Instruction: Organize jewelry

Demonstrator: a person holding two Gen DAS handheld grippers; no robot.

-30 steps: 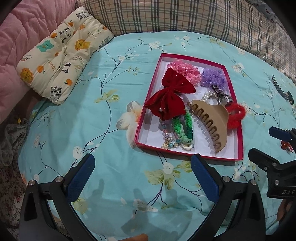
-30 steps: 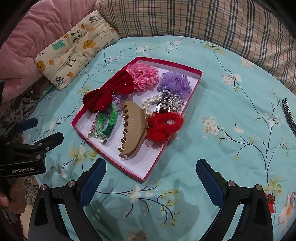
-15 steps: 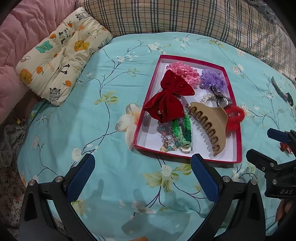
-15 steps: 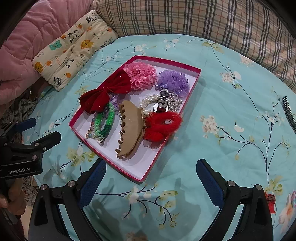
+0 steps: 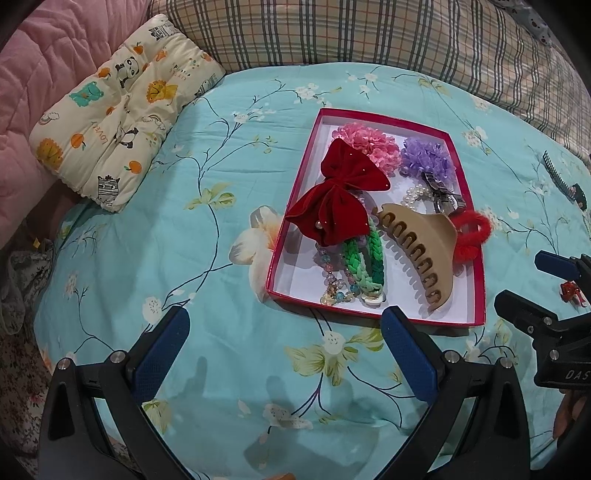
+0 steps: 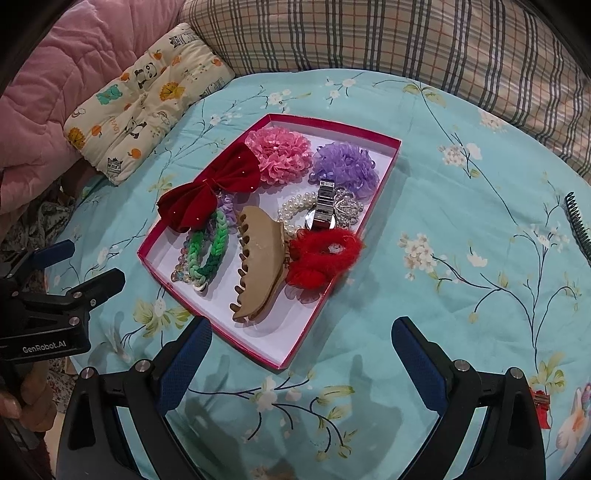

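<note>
A red-walled box (image 5: 291,214) (image 6: 391,155) lies on the teal floral bedspread. It holds a red velvet bow (image 5: 338,195) (image 6: 210,186), a beige claw clip (image 5: 421,242) (image 6: 260,262), a green braided bracelet (image 5: 364,260) (image 6: 210,251), pink (image 6: 280,153) and purple (image 6: 345,168) flower pieces, pearls with a watch (image 6: 325,208) and a red fluffy scrunchie (image 6: 323,256). My left gripper (image 5: 284,336) is open and empty, near the box's front edge. My right gripper (image 6: 301,347) is open and empty, near the box's near corner.
A cartoon-print cushion (image 5: 118,122) and pink quilt (image 5: 40,66) lie at the far left, a plaid pillow (image 5: 369,33) behind. A black comb (image 6: 576,221) lies at the right. A small red clip (image 6: 541,404) lies on the bedspread at the lower right.
Both grippers have drawn back slightly from the box, which now sits a little higher in both views. The jaws stay open and nothing in the box has moved.
</note>
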